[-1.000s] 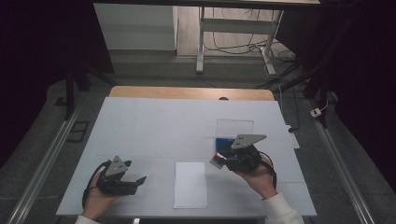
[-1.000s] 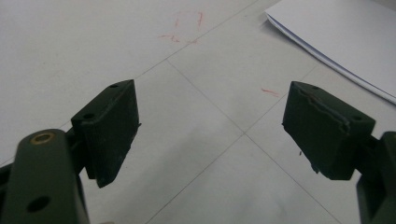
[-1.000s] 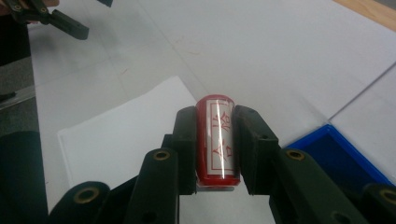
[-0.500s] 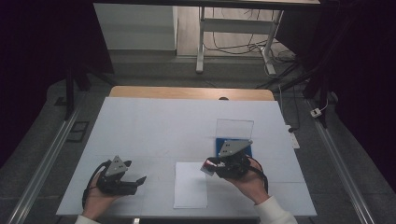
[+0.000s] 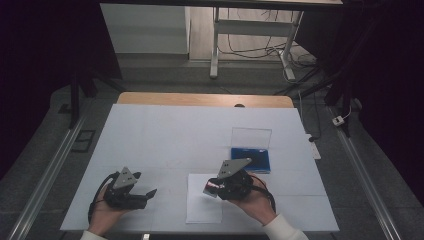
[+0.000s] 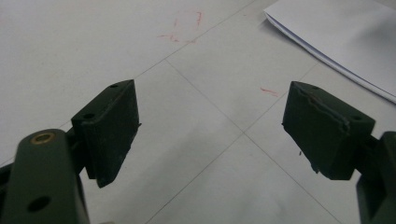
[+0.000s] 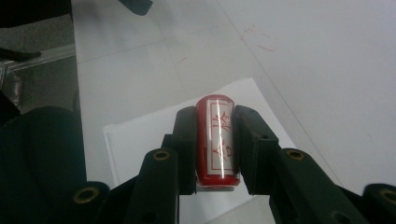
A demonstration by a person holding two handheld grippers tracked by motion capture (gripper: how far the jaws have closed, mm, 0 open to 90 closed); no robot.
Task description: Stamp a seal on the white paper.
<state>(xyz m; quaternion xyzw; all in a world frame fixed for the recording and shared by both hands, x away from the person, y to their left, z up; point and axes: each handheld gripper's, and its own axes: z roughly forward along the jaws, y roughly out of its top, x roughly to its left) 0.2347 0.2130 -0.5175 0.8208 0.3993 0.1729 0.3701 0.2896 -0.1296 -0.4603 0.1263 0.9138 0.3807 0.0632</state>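
My right gripper is shut on a red cylindrical stamp that carries a white label with red characters. It hangs just over the upper right part of a white paper sheet near the table's front edge. Left of the sheet, my left gripper rests on the table with its jaws wide apart and nothing between them. A corner of the same paper sheet lies beyond the left gripper's jaws.
A blue ink pad box with its clear lid standing up sits just behind the right hand. The white table cover has faint red marks. A wooden table edge runs along the back.
The right gripper has carried the stamp leftward and slightly down, from beside the blue box to above the paper sheet. The left gripper has stayed put.
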